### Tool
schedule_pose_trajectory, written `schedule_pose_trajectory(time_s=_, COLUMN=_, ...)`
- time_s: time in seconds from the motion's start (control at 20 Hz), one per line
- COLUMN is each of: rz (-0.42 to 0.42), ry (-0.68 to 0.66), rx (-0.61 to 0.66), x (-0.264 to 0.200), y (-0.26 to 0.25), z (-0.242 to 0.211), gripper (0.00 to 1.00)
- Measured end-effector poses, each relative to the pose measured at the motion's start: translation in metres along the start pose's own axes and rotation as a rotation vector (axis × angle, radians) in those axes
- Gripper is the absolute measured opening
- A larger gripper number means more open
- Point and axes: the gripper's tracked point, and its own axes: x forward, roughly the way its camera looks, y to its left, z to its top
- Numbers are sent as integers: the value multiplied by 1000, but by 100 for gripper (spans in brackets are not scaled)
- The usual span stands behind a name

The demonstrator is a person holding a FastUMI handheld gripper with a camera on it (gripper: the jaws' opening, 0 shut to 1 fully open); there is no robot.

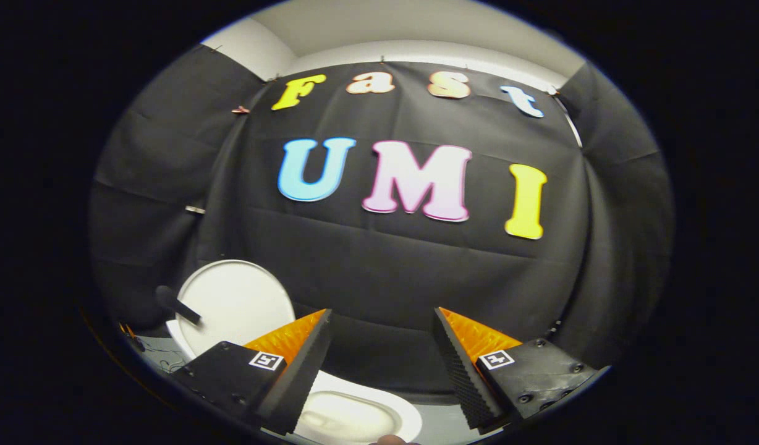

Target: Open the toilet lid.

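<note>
Tongs (pixel 379 334) spread, empty; toilet lid (pixel 234 306) upright; bowl (pixel 361 417) below.

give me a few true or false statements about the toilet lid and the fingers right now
1. The toilet lid stands raised. True.
2. The gripper is clamped on the lid. False: its fingers are spread apart with nothing between them.
3. The bowl shows below, between the fingers. True.
4. The lid is straight ahead between the fingers. False: it stands off beyond the left finger.
5. A dark handle lies across the lid's edge. True.
</note>
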Motion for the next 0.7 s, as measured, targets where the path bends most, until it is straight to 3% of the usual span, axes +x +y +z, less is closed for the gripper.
schedule_pose_trajectory(time_s=0.2, rz=-148, ry=19, rx=79, x=-42, y=-87, z=-27, gripper=99)
schedule_pose_trajectory(time_s=0.35, rz=-234, ry=38, rx=120, x=-74, y=-125, z=-57, gripper=99)
schedule_pose_trajectory(time_s=0.55, rz=-269, ry=38, rx=104, x=-93, y=-135, z=-82, gripper=99)
schedule_pose_trajectory(time_s=0.7, rz=-219, ry=31, rx=71, x=-99, y=-114, z=-69, gripper=99)
